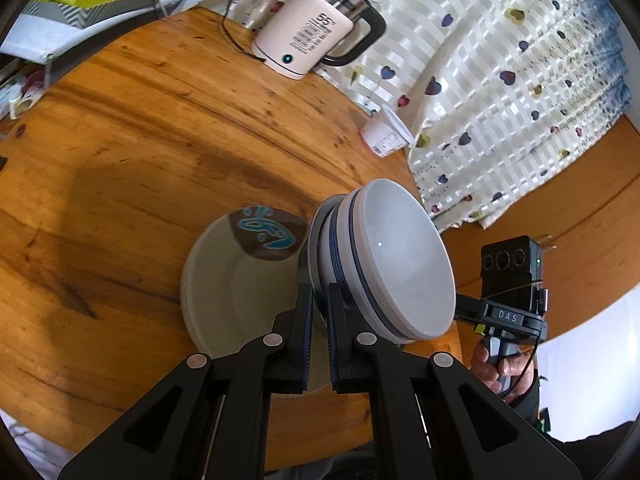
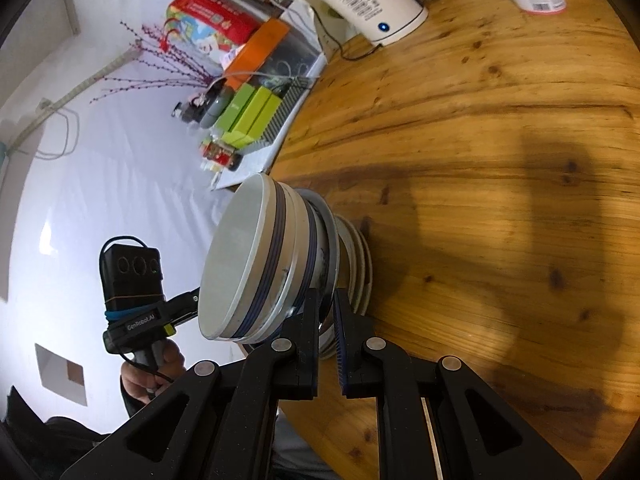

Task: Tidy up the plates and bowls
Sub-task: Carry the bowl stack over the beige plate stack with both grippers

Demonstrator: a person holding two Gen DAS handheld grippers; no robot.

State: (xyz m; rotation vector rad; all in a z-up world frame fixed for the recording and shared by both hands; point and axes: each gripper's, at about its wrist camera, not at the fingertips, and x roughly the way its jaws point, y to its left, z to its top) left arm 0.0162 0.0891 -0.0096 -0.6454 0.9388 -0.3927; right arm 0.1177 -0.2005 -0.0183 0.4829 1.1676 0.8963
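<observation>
A stack of white bowls with dark blue bands is held between my two grippers. My left gripper is shut on the grey rim of the lowest dish in the stack. My right gripper is shut on the same rim on the opposite side, with the bowl stack to its left. Just under the stack a beige plate with a brown patch and a blue design lies on the wooden table. In the right wrist view pale plates show behind the stack. Each view shows the other gripper's body beyond the bowls.
A white electric kettle with its cord stands at the table's far side. A pink-white cup lies beside a heart-patterned cloth. Green boxes and packages crowd a ledge by the table edge. A hand grips the right handle.
</observation>
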